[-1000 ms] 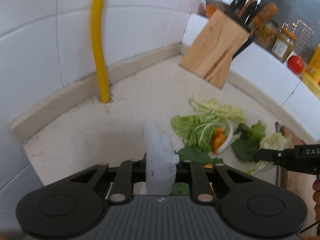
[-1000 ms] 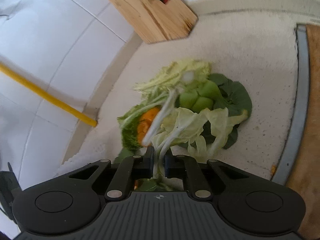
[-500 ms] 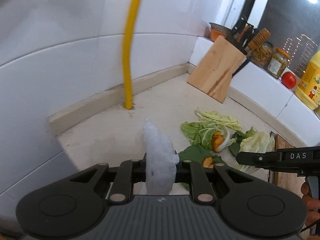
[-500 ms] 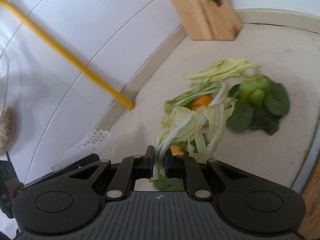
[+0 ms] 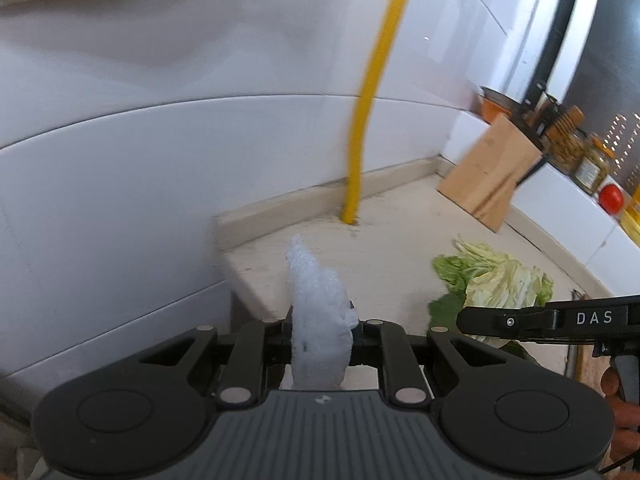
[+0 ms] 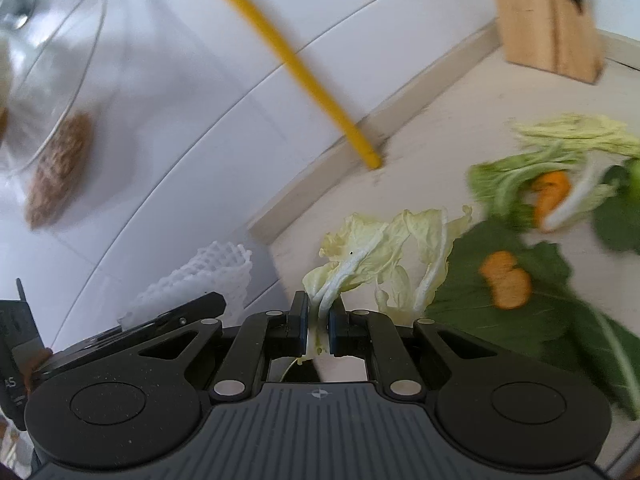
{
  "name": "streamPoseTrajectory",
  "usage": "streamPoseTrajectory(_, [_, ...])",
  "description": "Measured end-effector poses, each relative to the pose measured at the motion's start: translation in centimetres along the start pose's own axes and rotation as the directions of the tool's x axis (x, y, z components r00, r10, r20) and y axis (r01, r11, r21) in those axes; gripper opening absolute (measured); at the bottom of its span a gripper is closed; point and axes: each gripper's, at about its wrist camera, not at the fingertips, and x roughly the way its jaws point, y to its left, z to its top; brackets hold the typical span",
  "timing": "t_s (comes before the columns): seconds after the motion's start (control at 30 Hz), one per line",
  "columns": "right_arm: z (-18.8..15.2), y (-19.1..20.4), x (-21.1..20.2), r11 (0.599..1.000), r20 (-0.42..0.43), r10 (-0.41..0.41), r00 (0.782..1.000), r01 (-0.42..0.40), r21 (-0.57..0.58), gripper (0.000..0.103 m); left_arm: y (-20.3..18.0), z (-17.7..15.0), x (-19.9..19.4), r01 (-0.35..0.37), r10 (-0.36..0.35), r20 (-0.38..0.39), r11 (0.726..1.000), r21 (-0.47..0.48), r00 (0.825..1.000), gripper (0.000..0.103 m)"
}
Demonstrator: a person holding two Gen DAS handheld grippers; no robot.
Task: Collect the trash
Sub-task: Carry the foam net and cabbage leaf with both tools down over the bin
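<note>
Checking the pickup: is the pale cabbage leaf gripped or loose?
Gripped: the right gripper is shut on the cabbage leaf stem, leaf hanging forward.

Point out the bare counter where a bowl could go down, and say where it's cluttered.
Bare counter runs from the yellow pipe base toward the knife block, along the wall strip, and forward to the counter's left edge. Crowded: the vegetable scraps and orange peel to the right, beneath the right gripper holding a cabbage leaf.
</note>
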Motion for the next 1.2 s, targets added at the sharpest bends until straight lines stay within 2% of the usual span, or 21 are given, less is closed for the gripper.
streamPoseTrajectory(0.37, [-1.4,5.9,3.0,0.991,-0.089,0.046,0.995,-0.057,-0.124,0.014,4.7,-1.8,-3.5,-0.085,0.091,0.056,0.992,-0.094,0.994,0.012])
streamPoseTrajectory(0.6, [-2.8,9.3,4.8,0.978,-0.142,0.055,0.988,-0.082,-0.191,0.014,7.5,-3.4,-4.3,-0.137,0.145,0.047,0.980,-0.143,0.988,0.012])
streamPoseTrajectory(0.8, [-4.1,11.8,7.0,0.967,-0.181,0.033,0.983,-0.077,-0.242,0.014,9.4,-5.0,-3.9,-0.188,0.194,0.027,0.969,-0.158,0.981,0.012])
streamPoseTrajectory(1.2, [-7.0,15.0,11.5,0.935,-0.236,-0.056,0.970,-0.032,-0.353,0.014,12.3,-7.5,-2.0,-0.231,0.227,-0.042,0.956,-0.181,0.973,0.012])
